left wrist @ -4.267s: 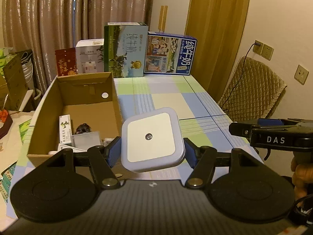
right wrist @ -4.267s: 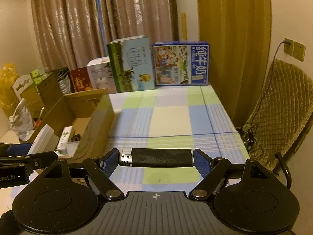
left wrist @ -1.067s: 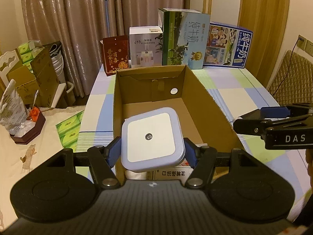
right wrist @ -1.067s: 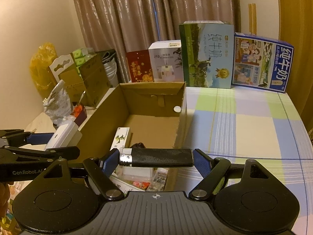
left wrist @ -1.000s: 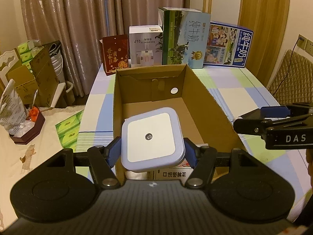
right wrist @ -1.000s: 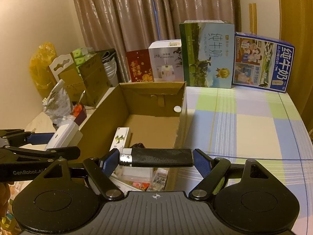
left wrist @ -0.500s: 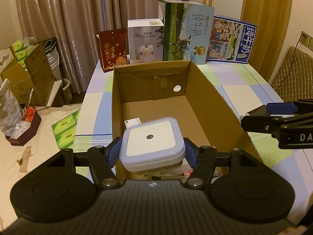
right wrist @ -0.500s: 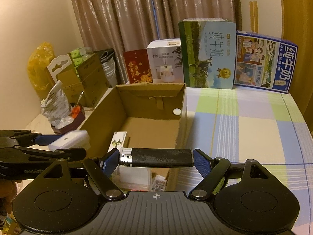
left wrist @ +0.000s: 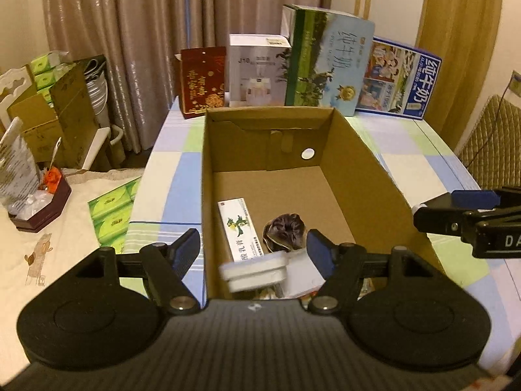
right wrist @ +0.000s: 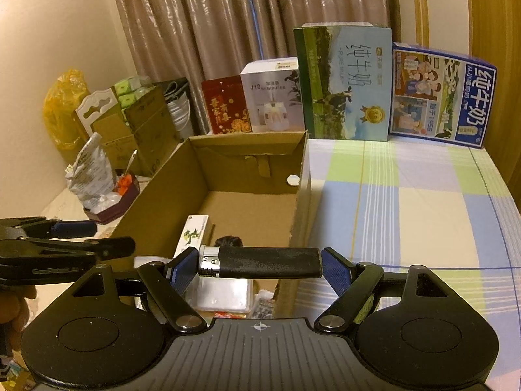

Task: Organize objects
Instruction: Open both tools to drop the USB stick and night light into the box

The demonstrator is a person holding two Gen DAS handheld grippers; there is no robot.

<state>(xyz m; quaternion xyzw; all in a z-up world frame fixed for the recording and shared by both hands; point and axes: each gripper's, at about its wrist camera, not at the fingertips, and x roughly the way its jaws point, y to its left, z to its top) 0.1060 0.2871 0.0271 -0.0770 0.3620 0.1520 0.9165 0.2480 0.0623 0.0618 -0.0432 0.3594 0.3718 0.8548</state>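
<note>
Brown cardboard makes up the open box [left wrist: 374, 176] on the checked tablecloth [right wrist: 423, 202]; the left gripper [left wrist: 254, 251] hangs over the box's near end with its blue-padded fingers [left wrist: 320, 252] spread wide and nothing between them; a white square light [left wrist: 255, 268], blurred, sits below and between them, touching neither pad, inside the box's near end; whether it rests on the things under it cannot be told; deeper in the box lie a slim white-and-green carton [left wrist: 239, 228] and, just beside it, a dark round thing [left wrist: 286, 229], with a white packet [left wrist: 304, 272] at the near wall; the far part of the box floor is bare cardboard; the right gripper [right wrist: 260, 265] pinches a black lighter [right wrist: 263, 262] lengthwise between its pads, metal head toward the left finger, held level above the box's near right corner; in the left view that gripper shows as a black arm at the right edge, beyond the box's right wall; behind the box, along the table's far edge, stand a red box [left wrist: 203, 81], a white box [left wrist: 257, 71], a tall green milk carton [left wrist: 329, 65] and a blue milk carton [left wrist: 399, 83], side by side before the curtain [left wrist: 162, 16]; a quilted chair [left wrist: 495, 146] stands at the right.
</note>
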